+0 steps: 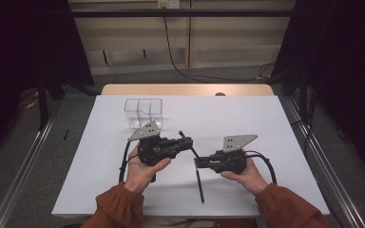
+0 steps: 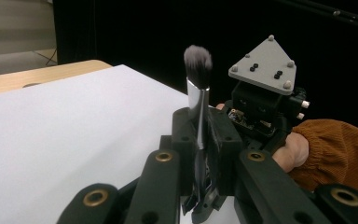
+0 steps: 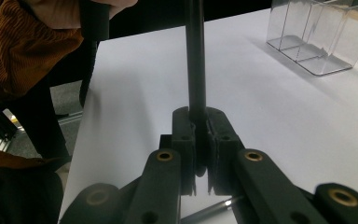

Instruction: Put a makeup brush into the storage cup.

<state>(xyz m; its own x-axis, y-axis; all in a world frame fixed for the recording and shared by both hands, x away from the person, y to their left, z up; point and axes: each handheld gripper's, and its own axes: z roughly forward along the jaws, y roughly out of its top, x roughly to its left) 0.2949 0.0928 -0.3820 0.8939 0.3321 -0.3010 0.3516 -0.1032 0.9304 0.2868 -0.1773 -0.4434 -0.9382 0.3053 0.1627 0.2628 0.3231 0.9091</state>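
Note:
A make-up brush (image 1: 200, 185) with a long black handle, a silver ferrule and dark grey-tipped bristles (image 2: 198, 60) is held between both grippers above the white table (image 1: 252, 118). My left gripper (image 1: 189, 142) points right and is shut on the brush at the ferrule (image 2: 198, 107). My right gripper (image 1: 197, 164) points left and is shut on the black handle (image 3: 196, 56) lower down. The handle's free end reaches towards the table's near edge. In the left gripper view the right gripper's grey plate (image 2: 263, 65) and an orange sleeve (image 2: 335, 149) sit just behind the brush.
A clear plastic box (image 1: 144, 111) with compartments stands on the table beyond the left gripper, and also shows at top right in the right gripper view as the clear box (image 3: 317, 37). A wooden strip (image 1: 185, 89) borders the far edge. Dark floor surrounds the table.

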